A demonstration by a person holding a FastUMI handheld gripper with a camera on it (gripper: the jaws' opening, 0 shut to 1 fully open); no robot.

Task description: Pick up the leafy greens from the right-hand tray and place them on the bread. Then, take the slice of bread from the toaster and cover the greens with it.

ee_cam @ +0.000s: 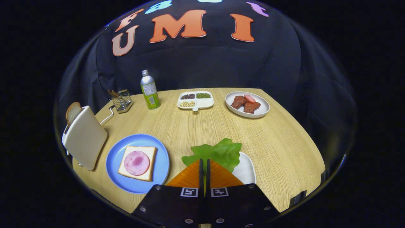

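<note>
The leafy greens (221,152), a bright green lettuce leaf, spread out just ahead of my fingertips, over the left end of the white tray (247,172). My gripper (204,161) is shut on the near edge of the leaf, and green shows in the thin gap between the fingers. To the left, a slice of bread (148,153) topped with a round pink ham slice (136,163) lies on a blue plate (114,161). Further left stands a white toaster (85,139) with a second bread slice (72,112) sticking up out of it.
At the back of the wooden table stand a green-labelled bottle (149,90), a wire basket (121,101), a divided white dish (205,103) of beans and seeds, and a white plate (262,109) with meat pieces. The toaster's cord trails toward the basket.
</note>
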